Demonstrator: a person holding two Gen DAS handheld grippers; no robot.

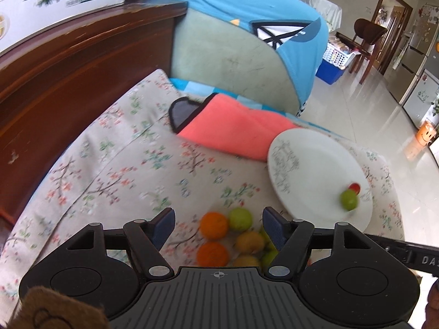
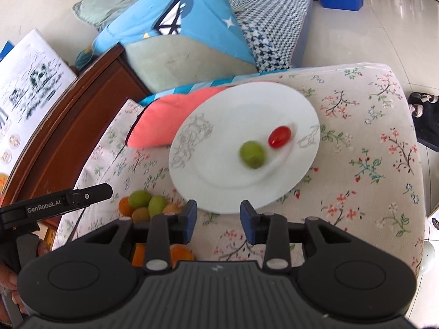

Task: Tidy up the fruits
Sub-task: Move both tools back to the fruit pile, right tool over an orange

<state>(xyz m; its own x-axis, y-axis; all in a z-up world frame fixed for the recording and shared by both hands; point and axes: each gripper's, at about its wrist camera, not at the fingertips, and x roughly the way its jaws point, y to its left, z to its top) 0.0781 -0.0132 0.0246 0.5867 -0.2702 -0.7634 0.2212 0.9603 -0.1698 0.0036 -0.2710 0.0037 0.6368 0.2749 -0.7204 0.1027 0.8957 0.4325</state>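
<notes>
A white plate (image 1: 315, 159) lies on the floral cloth at the right. It holds a green fruit (image 1: 349, 199) and a small red tomato (image 1: 356, 187) near its front rim. My left gripper (image 1: 218, 216) is open above a pile of loose fruit: two oranges (image 1: 214, 224), a green fruit (image 1: 240, 218) and yellow ones (image 1: 250, 242). Nothing is between its pads. In the right wrist view the plate (image 2: 233, 115) carries the green fruit (image 2: 252, 154) and the tomato (image 2: 279, 136). My right gripper (image 2: 218, 207) hovers at the plate's near rim, open and empty. The fruit pile (image 2: 145, 203) lies to its left.
A coral cloth (image 1: 233, 128) lies behind the plate, with a blue and grey cushion (image 1: 247, 41) beyond it. A dark wooden board (image 1: 68, 68) borders the left side. The floral surface (image 2: 370, 164) drops off to a tiled floor (image 1: 384, 115) on the right.
</notes>
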